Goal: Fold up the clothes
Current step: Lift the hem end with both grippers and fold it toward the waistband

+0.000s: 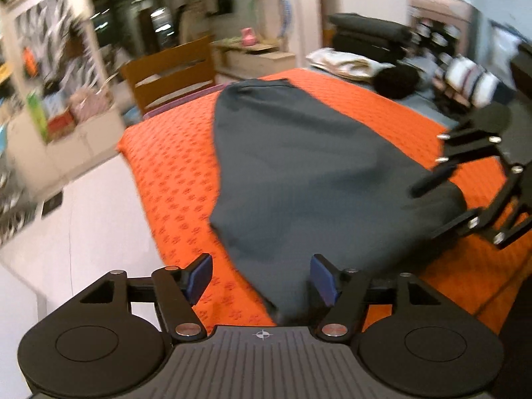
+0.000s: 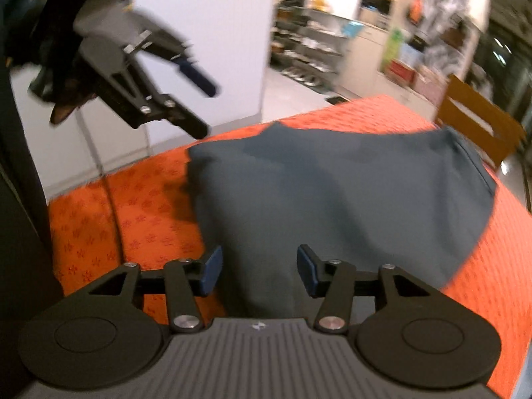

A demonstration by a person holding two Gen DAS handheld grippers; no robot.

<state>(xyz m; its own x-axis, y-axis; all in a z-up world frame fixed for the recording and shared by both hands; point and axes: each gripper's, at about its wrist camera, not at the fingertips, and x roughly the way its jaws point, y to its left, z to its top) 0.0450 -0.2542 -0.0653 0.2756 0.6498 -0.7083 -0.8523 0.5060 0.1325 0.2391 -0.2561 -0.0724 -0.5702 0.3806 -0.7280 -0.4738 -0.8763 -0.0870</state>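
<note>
Orange bedcover with little red flowers fills most of what I see, and behind it stand shelves full of stuff and a wooden chair. On the cover lies the dark grey shirt, spread flat, reaching away from me toward the chair.

My left gripper has its blue pads wide apart and nothing pinched in them. My right gripper is spread the same way, with nothing squeezed either. The near edge of the shirt sits just under and between the pads of both, so I am right over the cloth but not holding it (it looks loose and soft there).

What could go wrong? If I grab now, I might pinch the orange cover along with the shirt and drag both. I might also catch only the top layer, and then the fold would come out crooked. My two grippers are near each other, so they could bump. Both pictures are blurry, so I think the near edge is bunched, but I cannot be sure.
</note>
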